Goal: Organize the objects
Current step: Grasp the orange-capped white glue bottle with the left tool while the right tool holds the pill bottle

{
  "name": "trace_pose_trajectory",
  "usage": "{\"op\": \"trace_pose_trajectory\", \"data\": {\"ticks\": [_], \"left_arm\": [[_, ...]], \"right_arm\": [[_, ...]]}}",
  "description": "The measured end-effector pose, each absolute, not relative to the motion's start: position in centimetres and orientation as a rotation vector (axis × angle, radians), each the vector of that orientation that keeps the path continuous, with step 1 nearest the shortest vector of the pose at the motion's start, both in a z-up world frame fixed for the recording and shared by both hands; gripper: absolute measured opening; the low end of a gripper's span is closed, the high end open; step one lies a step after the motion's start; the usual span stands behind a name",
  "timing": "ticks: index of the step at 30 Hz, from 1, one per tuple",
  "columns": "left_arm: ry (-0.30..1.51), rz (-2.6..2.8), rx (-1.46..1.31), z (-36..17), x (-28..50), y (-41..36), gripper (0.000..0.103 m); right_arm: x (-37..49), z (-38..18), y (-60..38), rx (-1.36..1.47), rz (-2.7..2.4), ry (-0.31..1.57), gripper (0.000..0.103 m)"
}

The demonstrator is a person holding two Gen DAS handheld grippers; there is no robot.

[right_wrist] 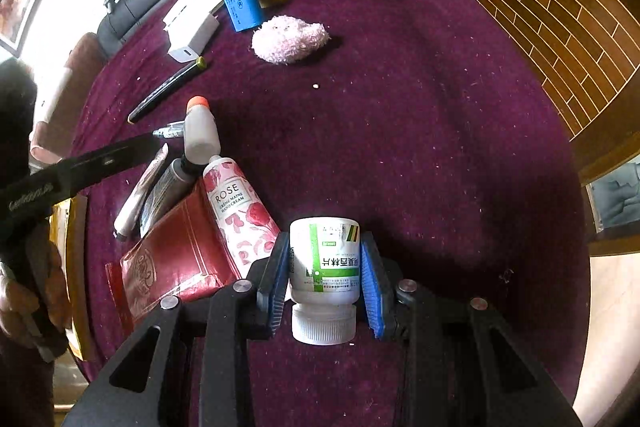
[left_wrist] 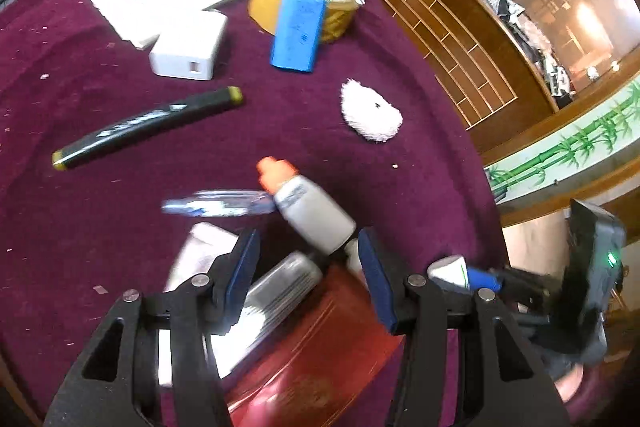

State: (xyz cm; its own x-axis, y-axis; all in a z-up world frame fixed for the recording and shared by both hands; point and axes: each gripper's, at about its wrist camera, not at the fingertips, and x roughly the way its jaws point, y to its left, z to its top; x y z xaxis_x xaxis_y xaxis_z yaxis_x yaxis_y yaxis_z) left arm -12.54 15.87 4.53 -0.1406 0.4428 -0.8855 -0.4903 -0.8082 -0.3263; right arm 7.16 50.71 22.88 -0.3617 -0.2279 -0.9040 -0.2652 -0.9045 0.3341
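Right wrist: pill bottle (right_wrist: pixel 325 261) btwn fingers (right_wrist: pixel 280 277).

grey bottle (left_wrist: pixel 316 215): motion-blurred, label unreadable
clear pen (left_wrist: pixel 216 207): smeared
red packet (left_wrist: pixel 316 355): cut off by frame edge, blurred

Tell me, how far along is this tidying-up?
Partly done, it seems. A cluster near the red packet already holds the rose hand cream and an orange-capped bottle. The right tool grips a white medicine bottle. The black marker, blue battery pack and fluffy pad remain scattered.
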Motion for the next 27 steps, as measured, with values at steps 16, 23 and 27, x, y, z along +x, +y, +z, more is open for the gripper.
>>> {"op": "trace_pose_trajectory", "data": {"ticks": [16,23,27], "left_arm": [[0.191,2.031,-1.582,2.7,-14.0,20.4,0.042],[0.243,2.108,-1.511,2.8,-12.8,20.5,0.038],[0.154,2.125,-1.481,4.0,-12.3,18.2,0.037]], "right_arm": [[7.4,22.9,50.4,-1.725,2.487,0.682,0.03],[7.6,23.1,49.5,-1.701,2.497,0.579,0.03],[8.1,23.1,50.0,-1.702,2.492,0.64,0.03]]}}
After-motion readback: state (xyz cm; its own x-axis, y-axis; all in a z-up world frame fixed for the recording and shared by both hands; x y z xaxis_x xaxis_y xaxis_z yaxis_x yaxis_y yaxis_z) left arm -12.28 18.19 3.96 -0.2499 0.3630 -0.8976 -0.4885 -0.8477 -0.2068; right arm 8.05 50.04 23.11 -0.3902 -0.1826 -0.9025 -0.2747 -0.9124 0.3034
